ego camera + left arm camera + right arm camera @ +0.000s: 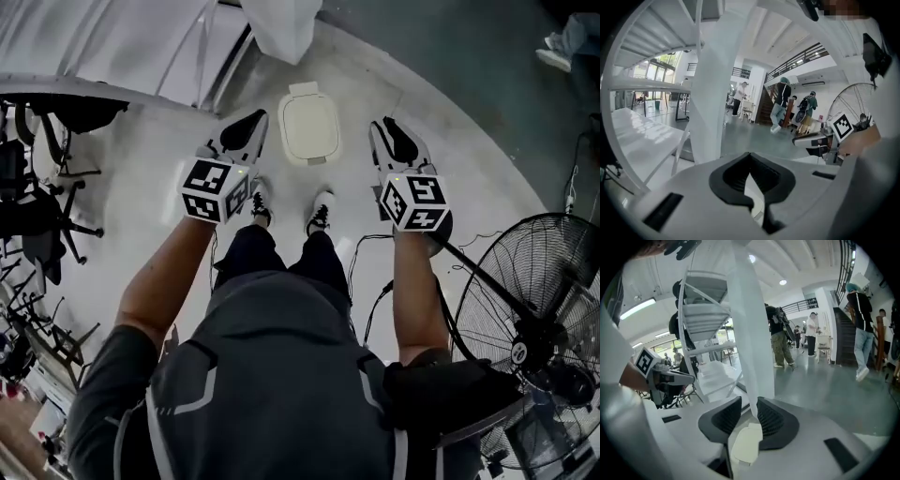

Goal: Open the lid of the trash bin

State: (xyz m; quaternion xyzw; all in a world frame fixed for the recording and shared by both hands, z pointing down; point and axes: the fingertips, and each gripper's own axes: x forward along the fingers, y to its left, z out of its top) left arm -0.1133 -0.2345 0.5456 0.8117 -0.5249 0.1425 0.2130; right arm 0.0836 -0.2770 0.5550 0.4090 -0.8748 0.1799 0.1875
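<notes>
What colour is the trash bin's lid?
The lid is cream white, clearest in the head view.

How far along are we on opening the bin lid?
Nothing is done yet: the trash bin has its lid closed. In hand: the left gripper, jaws together, and the right gripper, jaws apart, hang either side of it, empty, not touching. Left: reach the lid and lift it.

Plastic, polished floor, wire and cloth

The bin lid is smooth cream plastic with a dull sheen. The left gripper and right gripper have smooth white plastic shells and matt black ribbed pads. The grey floor is polished and reflects light. The fan guard is thin metal wire; the shirt is matt grey cloth.
</notes>
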